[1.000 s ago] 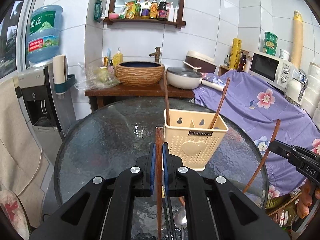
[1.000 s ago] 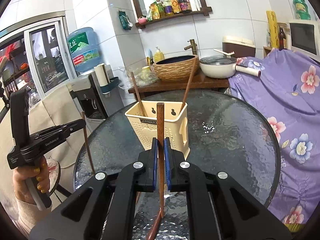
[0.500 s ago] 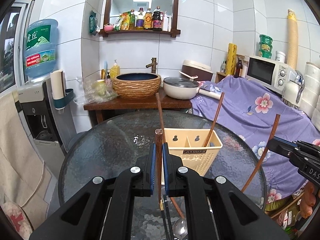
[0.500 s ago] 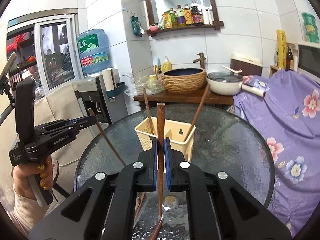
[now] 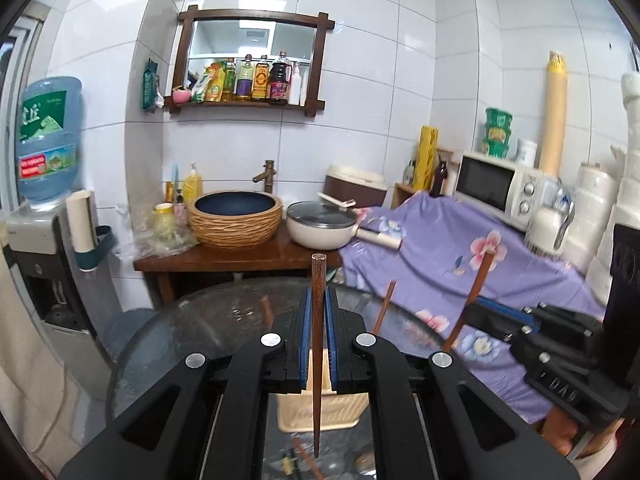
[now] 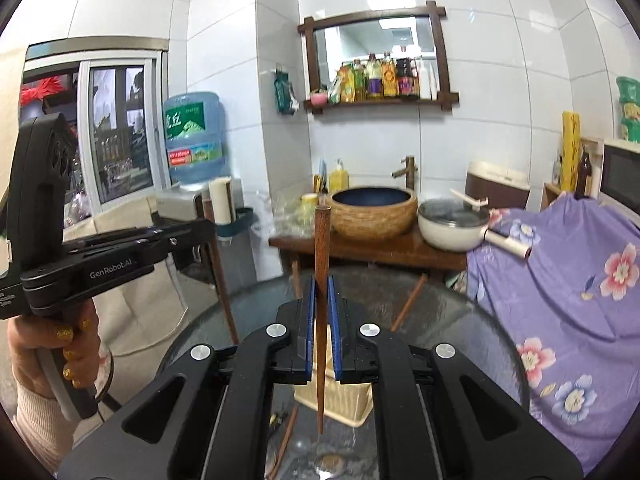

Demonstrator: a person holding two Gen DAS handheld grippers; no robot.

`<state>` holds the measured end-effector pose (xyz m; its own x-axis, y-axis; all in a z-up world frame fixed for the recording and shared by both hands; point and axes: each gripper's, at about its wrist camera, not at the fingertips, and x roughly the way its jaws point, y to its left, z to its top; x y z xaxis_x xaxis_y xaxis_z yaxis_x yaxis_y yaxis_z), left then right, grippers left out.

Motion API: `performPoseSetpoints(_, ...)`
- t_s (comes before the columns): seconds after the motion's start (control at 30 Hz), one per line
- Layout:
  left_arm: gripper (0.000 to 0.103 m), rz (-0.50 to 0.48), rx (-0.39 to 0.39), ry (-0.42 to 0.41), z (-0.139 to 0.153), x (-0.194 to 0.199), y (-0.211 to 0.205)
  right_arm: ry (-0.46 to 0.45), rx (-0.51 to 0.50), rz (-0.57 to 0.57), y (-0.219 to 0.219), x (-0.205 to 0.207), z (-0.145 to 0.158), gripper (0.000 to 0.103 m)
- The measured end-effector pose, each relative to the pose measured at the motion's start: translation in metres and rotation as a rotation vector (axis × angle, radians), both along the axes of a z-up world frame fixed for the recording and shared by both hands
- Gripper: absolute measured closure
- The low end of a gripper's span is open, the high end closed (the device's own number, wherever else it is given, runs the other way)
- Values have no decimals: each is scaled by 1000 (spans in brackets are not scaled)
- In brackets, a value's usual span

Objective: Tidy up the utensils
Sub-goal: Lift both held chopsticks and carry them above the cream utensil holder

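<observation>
1. The left gripper (image 5: 318, 336) has its blue-padded fingers (image 5: 306, 332) closed on a dark wooden chopstick (image 5: 317, 344), held upright over the round glass table (image 5: 192, 344).
2. The right gripper (image 6: 320, 328) likewise clamps a second wooden chopstick (image 6: 321, 280) upright between its pads.
3. The cream utensil caddy (image 6: 344, 406) stands on the table just beyond both sets of fingers, largely hidden by them; two more chopsticks (image 5: 384, 308) lean out of it.
4. A spoon (image 6: 330, 462) and loose utensils lie blurred on the glass below the right gripper.
</observation>
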<state>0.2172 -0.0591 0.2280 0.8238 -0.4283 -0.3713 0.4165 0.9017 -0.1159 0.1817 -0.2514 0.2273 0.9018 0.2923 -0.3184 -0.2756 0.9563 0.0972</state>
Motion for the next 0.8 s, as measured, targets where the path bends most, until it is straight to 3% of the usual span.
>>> performPoseSetpoints(0.2,96,34,-25,-22,21,23,-10,-57,-11,-52,4,21,31,96)
performPoseSetpoints(0.37,96,82,-45,-36,23,47,-16,-82,1,-93,4,41,33,96)
performPoseSetpoints(0.5,96,121,-19,-39,9,60,-20,-84,-13,-122,6,57,18,96)
performPoseSetpoints(0.8,96,152,0,43,-45,82,-16,-9,-1,-125,8,82,-42,96)
